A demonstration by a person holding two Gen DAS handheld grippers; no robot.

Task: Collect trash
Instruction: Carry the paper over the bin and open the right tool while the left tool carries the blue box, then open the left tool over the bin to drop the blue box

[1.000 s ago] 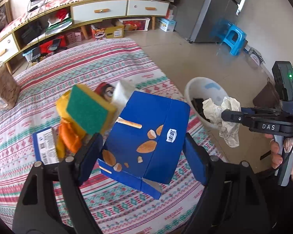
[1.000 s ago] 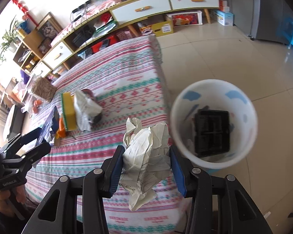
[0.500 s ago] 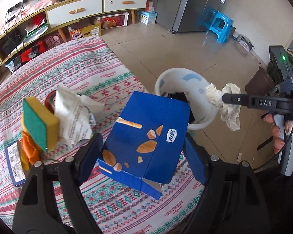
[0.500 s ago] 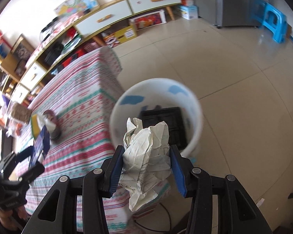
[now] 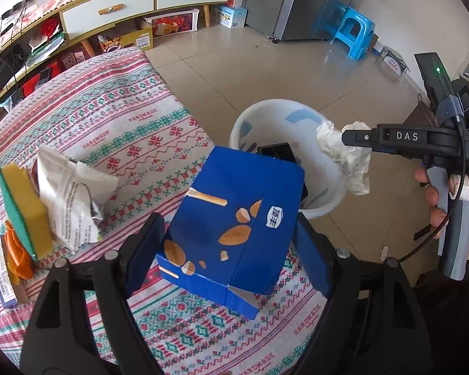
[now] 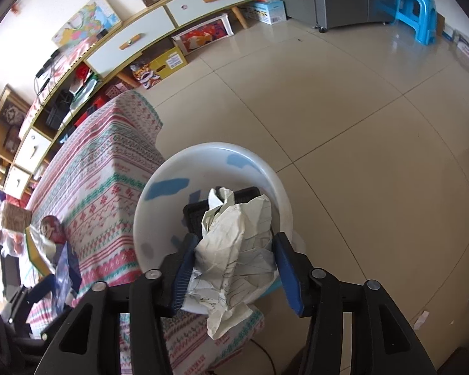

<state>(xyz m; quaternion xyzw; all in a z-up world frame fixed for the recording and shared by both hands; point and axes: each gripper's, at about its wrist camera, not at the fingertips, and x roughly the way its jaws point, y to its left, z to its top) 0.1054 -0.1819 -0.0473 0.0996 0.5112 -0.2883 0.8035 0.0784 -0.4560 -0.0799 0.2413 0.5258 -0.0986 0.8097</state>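
The left gripper (image 5: 228,247) has its jaws clenched on a blue box (image 5: 234,225), low in the middle of the left wrist view, above the patterned worktop (image 5: 115,118). In the right wrist view the right gripper (image 6: 233,265) has just been opening its jaws; the crumpled paper (image 6: 234,250) is between them, touching the left pad, apart from the right one. Behind it stands the white bin (image 6: 159,215).
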